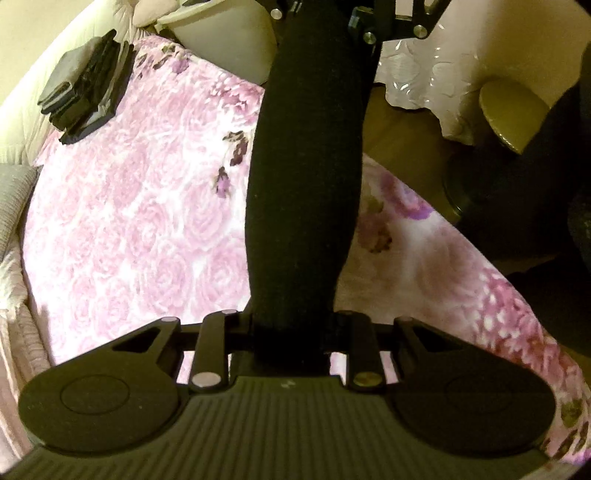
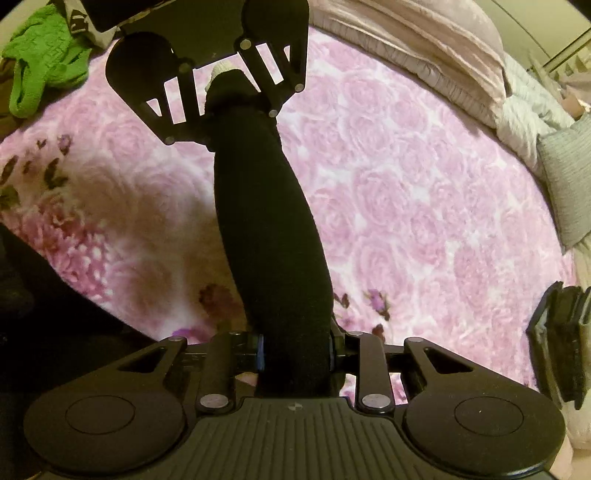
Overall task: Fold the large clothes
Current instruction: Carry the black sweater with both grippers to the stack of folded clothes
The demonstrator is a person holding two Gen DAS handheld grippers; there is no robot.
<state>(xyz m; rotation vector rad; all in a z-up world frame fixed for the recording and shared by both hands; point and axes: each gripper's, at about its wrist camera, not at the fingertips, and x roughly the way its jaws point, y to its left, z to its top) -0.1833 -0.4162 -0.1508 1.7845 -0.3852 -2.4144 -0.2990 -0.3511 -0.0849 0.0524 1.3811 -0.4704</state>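
Observation:
A black garment is rolled into a thick band and hangs stretched between my two grippers, above a bed with a pink rose-patterned cover. My left gripper is shut on one end of it. The right gripper shows at the top of the left wrist view, holding the far end. In the right wrist view the same garment runs from my right gripper, shut on it, up to the left gripper. A pale bit of fabric shows at that far grip.
A stack of folded dark clothes lies at the bed's edge. A green cloth sits at one corner, and pillows and a grey cushion along the side. Beside the bed stand a stool and a white-covered table.

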